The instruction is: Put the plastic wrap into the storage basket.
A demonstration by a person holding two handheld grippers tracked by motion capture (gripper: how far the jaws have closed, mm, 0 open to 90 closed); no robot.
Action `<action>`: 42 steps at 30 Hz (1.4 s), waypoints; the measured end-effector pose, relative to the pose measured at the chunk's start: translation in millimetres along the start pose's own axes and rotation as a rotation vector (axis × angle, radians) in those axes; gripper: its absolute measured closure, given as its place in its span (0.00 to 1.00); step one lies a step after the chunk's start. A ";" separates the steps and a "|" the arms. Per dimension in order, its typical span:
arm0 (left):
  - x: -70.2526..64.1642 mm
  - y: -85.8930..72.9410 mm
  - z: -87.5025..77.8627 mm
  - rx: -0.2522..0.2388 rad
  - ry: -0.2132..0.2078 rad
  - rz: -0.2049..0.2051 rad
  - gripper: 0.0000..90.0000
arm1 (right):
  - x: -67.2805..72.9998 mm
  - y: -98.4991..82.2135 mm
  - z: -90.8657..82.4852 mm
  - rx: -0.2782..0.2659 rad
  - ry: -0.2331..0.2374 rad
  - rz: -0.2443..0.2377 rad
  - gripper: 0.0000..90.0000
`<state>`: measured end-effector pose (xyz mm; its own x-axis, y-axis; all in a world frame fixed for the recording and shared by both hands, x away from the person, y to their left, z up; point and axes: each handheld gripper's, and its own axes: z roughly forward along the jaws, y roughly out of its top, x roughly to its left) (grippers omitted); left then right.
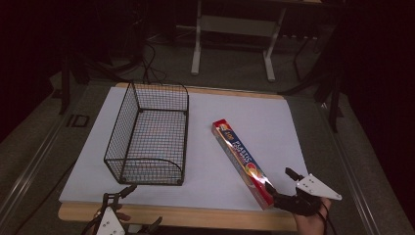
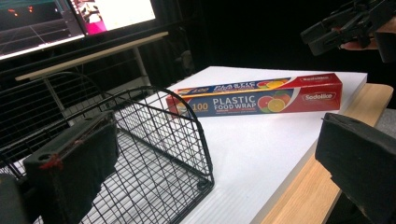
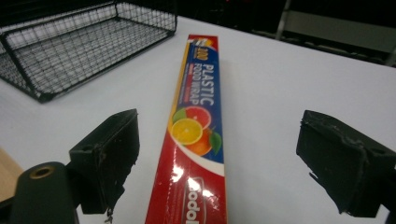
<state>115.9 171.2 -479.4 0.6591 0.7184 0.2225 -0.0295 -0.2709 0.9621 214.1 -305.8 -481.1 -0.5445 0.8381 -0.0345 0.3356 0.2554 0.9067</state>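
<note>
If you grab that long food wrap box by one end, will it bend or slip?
The food wrap box looks like stiff cardboard, so it probably stays straight. Its glossy surface shows glare, so it may slip a little. Held by its near end, as the right gripper straddles it, the far end might droop.

Each black hand-held gripper (image 1: 281, 182) carries a grey three-cornered plate

The right gripper (image 1: 279, 182) is held low in the person's right hand (image 1: 310, 221), its jaws spread wide apart with nothing clamped between them. The left gripper (image 1: 131, 201) is held by the left hand (image 1: 119, 215), likewise with its jaws set wide and nothing gripped. From the left gripper view, the right gripper (image 2: 348, 25) is seen farther off, raised.
</note>
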 end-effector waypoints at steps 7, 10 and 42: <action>0.2 0.7 -0.7 -0.003 0.015 0.004 0.00 | -1.1 -0.7 2.0 0.012 0.021 0.011 0.14; 0.3 1.0 -1.3 -0.007 0.008 0.002 0.00 | -1.2 -0.5 4.0 0.025 0.043 0.009 0.15; 0.6 1.4 -1.8 -0.005 0.012 -0.012 0.00 | 1.9 47.2 79.4 0.191 0.153 -0.018 0.15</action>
<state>114.9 172.4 -477.7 0.6504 0.7292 0.2124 -0.0252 -0.2588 0.9656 290.0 -253.8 -471.7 -0.6569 0.7535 0.0271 0.4560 0.3684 0.8101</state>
